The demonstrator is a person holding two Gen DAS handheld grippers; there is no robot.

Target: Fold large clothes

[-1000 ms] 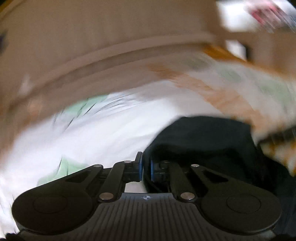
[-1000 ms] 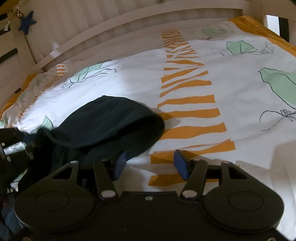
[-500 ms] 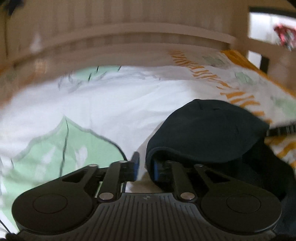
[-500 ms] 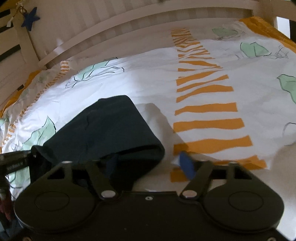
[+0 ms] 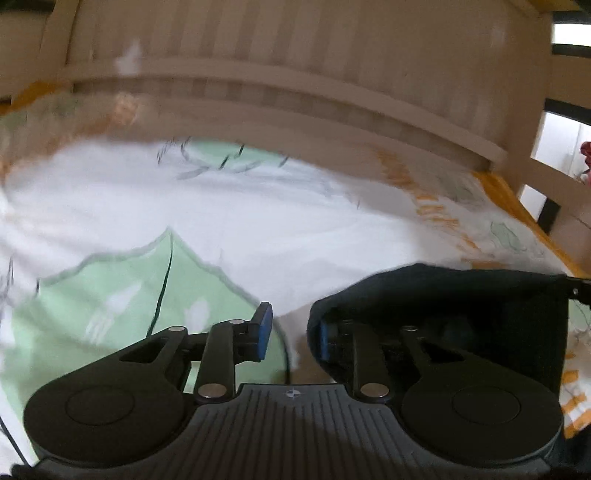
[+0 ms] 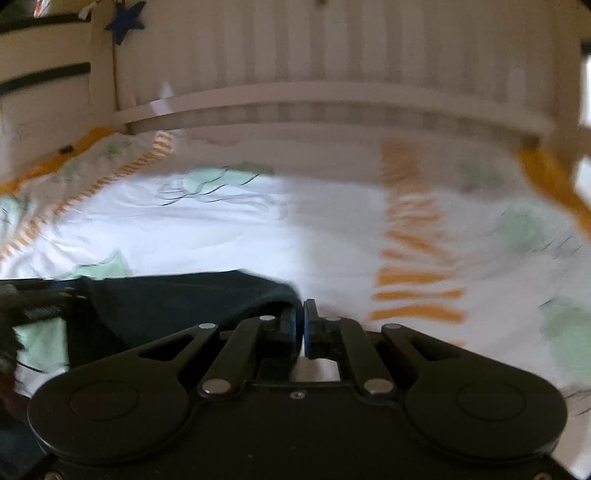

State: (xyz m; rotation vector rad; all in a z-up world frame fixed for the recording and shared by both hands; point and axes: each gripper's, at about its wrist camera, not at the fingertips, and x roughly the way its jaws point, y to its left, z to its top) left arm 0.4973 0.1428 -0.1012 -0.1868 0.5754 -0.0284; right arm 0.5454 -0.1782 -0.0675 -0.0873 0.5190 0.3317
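Observation:
A dark navy garment (image 5: 461,306) lies on the bed, stretched between the two grippers. In the left wrist view my left gripper (image 5: 293,332) is open, and the cloth's left edge drapes over its right finger. In the right wrist view the garment (image 6: 177,299) runs off to the left, and my right gripper (image 6: 300,328) is shut on its right edge. The left gripper body (image 6: 33,306) shows at the far left of that view, by the cloth's other end.
The bed cover (image 6: 258,221) is white with green leaf prints and orange stripes (image 6: 413,266). A white slatted headboard (image 6: 332,55) runs along the far side. A blue star (image 6: 125,20) hangs on the post at left. The bed's orange edge (image 5: 517,199) is at right.
My left gripper has opened and let the garment's edge go. My right gripper has closed on the other edge. Both views have swung toward the headboard.

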